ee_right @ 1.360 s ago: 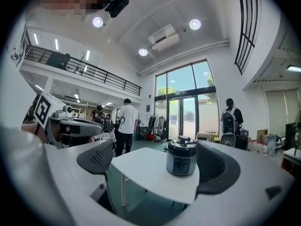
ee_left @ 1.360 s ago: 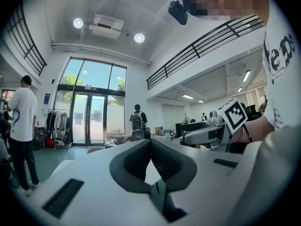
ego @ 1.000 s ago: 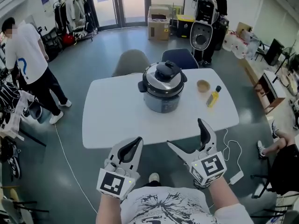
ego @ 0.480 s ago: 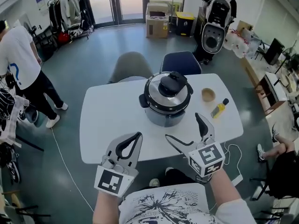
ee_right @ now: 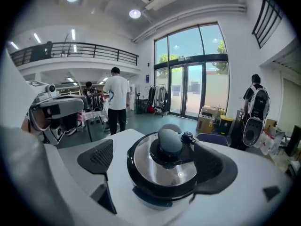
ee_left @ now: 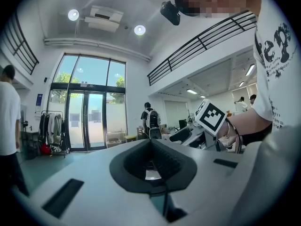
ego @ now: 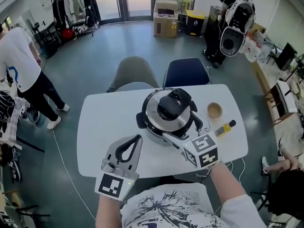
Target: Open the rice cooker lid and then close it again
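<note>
My right gripper (ego: 180, 127) is wide open, one jaw on each side of the rice cooker (ego: 167, 112), gripping nothing. The cooker's lid is down, mid on the white table (ego: 104, 127). My left gripper (ego: 137, 141) is pressed together, empty.

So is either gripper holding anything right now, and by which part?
Nothing is held. The right hand-held gripper is open, jaws either side of the rice cooker lid, not closed. The left hand-held gripper is shut, empty.
</note>
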